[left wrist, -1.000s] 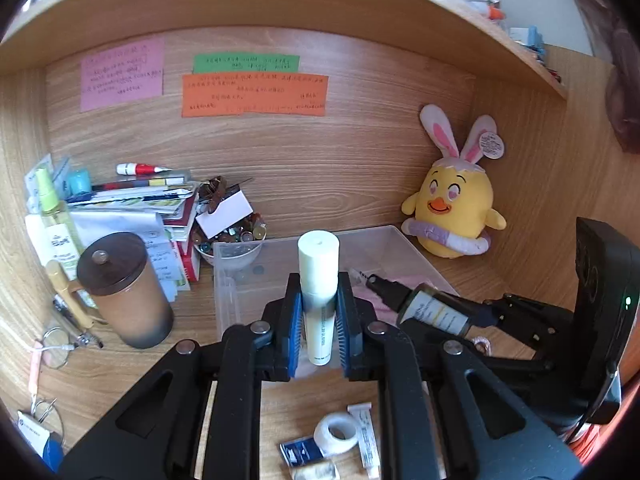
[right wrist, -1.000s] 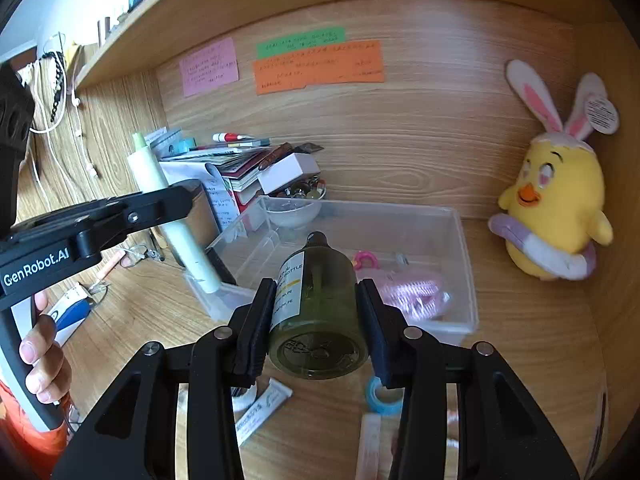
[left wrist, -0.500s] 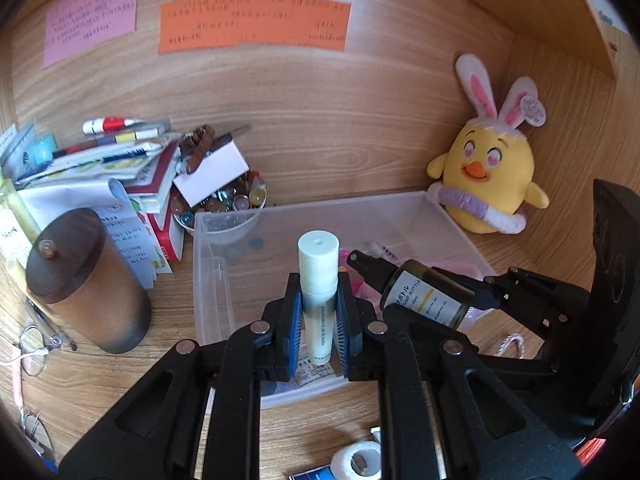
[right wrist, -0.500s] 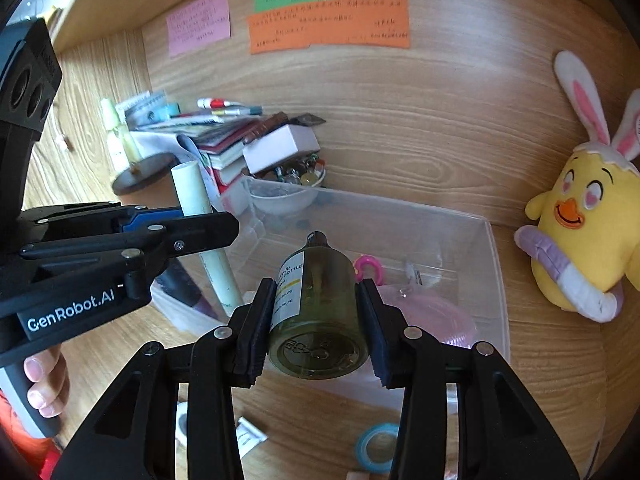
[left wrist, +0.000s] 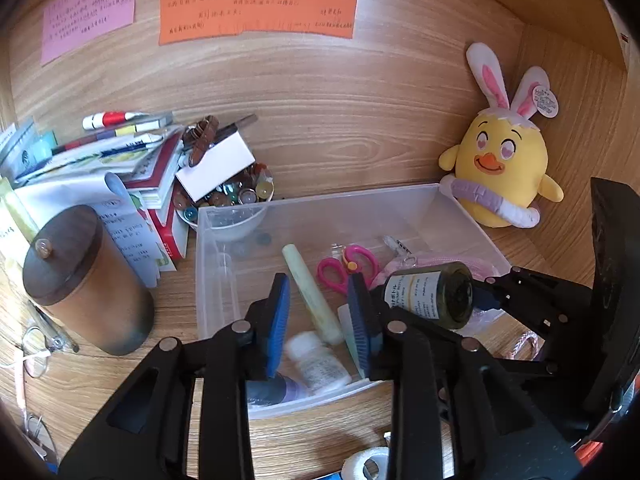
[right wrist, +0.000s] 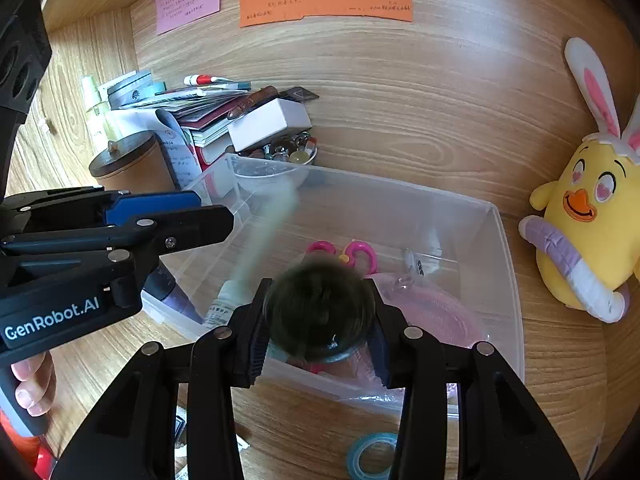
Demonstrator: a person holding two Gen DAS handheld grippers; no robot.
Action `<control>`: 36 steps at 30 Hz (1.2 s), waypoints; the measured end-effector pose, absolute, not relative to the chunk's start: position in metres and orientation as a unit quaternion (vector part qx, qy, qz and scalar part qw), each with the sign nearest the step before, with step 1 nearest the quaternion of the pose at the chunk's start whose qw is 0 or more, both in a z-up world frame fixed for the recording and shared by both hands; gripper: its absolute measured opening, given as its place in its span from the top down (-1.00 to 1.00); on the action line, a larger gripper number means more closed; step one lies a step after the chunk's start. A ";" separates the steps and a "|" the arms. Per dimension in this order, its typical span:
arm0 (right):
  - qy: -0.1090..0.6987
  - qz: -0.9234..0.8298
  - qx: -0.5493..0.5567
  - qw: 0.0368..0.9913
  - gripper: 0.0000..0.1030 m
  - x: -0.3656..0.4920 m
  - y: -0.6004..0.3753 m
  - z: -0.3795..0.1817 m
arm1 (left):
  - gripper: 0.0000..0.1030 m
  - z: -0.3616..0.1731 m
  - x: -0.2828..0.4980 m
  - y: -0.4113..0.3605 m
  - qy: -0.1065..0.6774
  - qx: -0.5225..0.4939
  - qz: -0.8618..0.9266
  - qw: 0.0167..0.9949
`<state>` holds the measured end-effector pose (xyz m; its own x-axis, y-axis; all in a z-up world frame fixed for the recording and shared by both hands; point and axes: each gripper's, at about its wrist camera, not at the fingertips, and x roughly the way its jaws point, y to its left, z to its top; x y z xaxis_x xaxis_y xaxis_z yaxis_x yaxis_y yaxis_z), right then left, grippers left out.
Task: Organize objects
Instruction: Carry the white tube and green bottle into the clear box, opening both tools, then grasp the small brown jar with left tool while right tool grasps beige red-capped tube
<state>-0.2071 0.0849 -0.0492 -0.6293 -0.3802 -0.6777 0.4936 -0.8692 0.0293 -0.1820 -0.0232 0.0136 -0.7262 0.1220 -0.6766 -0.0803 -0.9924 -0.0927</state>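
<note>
Left wrist view: left gripper [left wrist: 318,314] jaws opening, pale tube [left wrist: 310,292] loose between them, lying in clear bin [left wrist: 400,196]. Right gripper [right wrist: 318,330] jaws clamp dark bottle [right wrist: 320,312] over the bin. Wood-grain bench [left wrist: 540,240], wooden back wall with sticky notes [left wrist: 256,12], plush chick [left wrist: 502,172] in corner, lidded jar [left wrist: 84,276] at left.

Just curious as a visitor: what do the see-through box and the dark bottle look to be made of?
The box looks like clear, slightly frosted plastic: the contents show through its thin walls. The bottle seems dark olive glass or hard plastic, glossy, with a paper label; I can't tell which.
</note>
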 end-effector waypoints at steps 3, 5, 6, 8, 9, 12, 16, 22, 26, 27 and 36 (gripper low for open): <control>0.079 -0.899 0.356 0.242 0.25 -0.204 0.086 -0.048 | 0.43 0.018 -0.178 -0.024 -0.032 -0.362 0.930 0.058; 0.079 -0.899 0.355 0.242 0.25 -0.201 0.087 -0.045 | 0.40 0.022 -0.173 -0.025 -0.034 -0.358 0.931 0.061; 0.079 -0.901 0.353 0.242 0.25 -0.198 0.088 -0.043 | 0.34 0.025 -0.170 -0.025 -0.035 -0.355 0.932 0.062; 0.082 -0.904 0.345 0.239 0.23 -0.192 0.090 -0.038 | 0.17 0.031 -0.162 -0.025 -0.034 -0.347 0.935 0.061; 0.085 -0.906 0.339 0.237 0.20 -0.187 0.091 -0.035 | 0.06 0.033 -0.158 -0.025 -0.033 -0.342 0.937 0.060; 0.087 -0.912 0.324 0.236 0.03 -0.174 0.095 -0.025 | -0.15 0.041 -0.143 -0.023 -0.025 -0.327 0.943 0.060; 0.082 -0.920 0.303 0.236 -0.10 -0.154 0.106 -0.013 | -0.44 0.046 -0.120 -0.020 -0.006 -0.313 0.948 0.052; 0.058 -0.927 0.296 0.225 -0.36 -0.132 0.132 -0.008 | -0.60 0.040 -0.090 -0.018 0.009 -0.317 0.947 0.052; 0.046 -0.928 0.303 0.210 -0.37 -0.120 0.149 -0.013 | -0.80 0.027 -0.074 -0.016 0.022 -0.325 0.945 0.040; 0.045 -0.929 0.304 0.207 -0.37 -0.118 0.154 -0.015 | -0.80 0.023 -0.071 -0.016 0.025 -0.330 0.943 0.038; 0.031 -0.923 0.341 0.174 -0.37 -0.097 0.190 -0.046 | -0.80 -0.018 -0.050 -0.016 0.016 -0.385 0.922 0.039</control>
